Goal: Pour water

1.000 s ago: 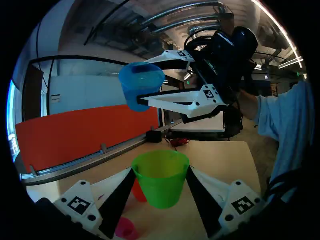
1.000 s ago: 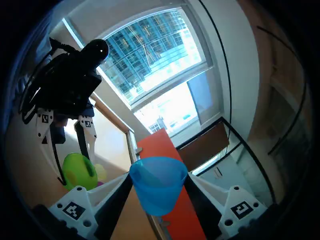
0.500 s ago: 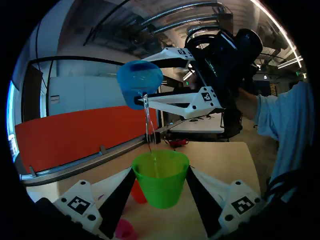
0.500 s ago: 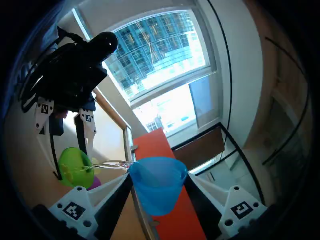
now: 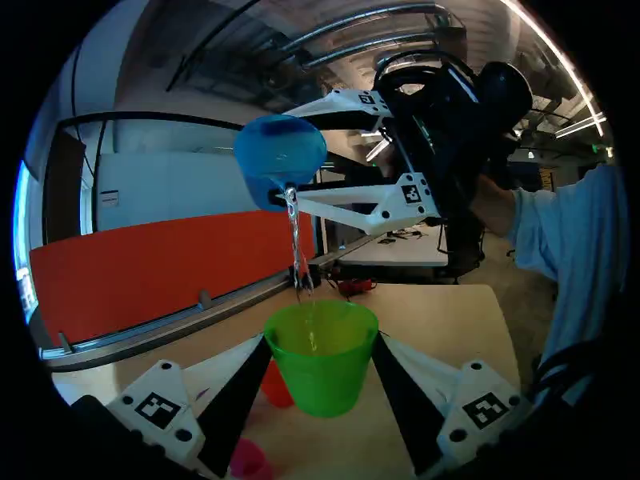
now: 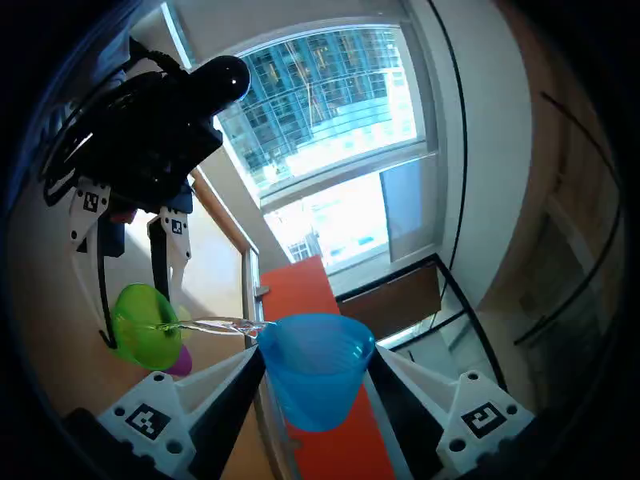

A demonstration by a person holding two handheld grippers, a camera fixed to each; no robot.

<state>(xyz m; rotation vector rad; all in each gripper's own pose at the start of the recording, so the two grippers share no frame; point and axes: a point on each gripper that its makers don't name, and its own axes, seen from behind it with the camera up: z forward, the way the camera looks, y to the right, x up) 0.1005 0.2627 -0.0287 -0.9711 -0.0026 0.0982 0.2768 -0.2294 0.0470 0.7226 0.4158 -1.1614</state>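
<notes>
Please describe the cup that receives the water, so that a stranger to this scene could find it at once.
Start at the wooden table, then find the left claw over it. It grips the bright green cup, upright, and a thin water stream falls into it from the tilted blue cup above. The red cup and pink cup beside it sit lower, outside the claw.

Translucent blue cup (image 5: pixel 280 156), green cup (image 5: pixel 322 364), orange wall panel (image 5: pixel 160 264)
</notes>
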